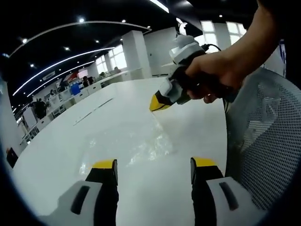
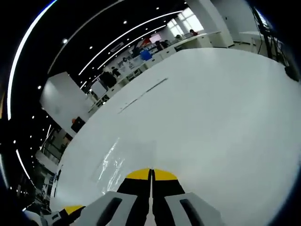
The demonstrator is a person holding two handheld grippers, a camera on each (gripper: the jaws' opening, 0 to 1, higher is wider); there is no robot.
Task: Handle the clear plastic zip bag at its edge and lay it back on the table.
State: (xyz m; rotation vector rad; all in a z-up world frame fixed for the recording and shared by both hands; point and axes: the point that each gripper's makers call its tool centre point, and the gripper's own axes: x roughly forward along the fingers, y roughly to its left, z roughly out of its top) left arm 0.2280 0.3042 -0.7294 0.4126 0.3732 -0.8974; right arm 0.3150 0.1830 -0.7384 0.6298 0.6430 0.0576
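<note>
Nearest us, left gripper (image 1: 154, 168): jaws stand wide apart, holding nothing, yellow tips hovering just short of the bag; we judge it waits in reserve while the other gripper works.

Right gripper (image 1: 160, 103): held in a person's hand (image 1: 217, 77), seen in the left gripper view with its yellow tip at the far edge of the bag. In the right gripper view its jaws (image 2: 151, 176) are pressed together; the bag's edge seems to run into them, so we judge they pinch that edge, a thin film needing a tight nip.

Clear plastic zip bag (image 1: 141, 146): on the white table (image 1: 117, 113), between the two grippers. Crumpled, glossy, nearly invisible but for creases and glints; its far edge rises toward the right gripper, the rest resting on the tabletop. We cannot tell whether its zip is closed.

Mesh chair back (image 1: 263, 136): beside the table.
</note>
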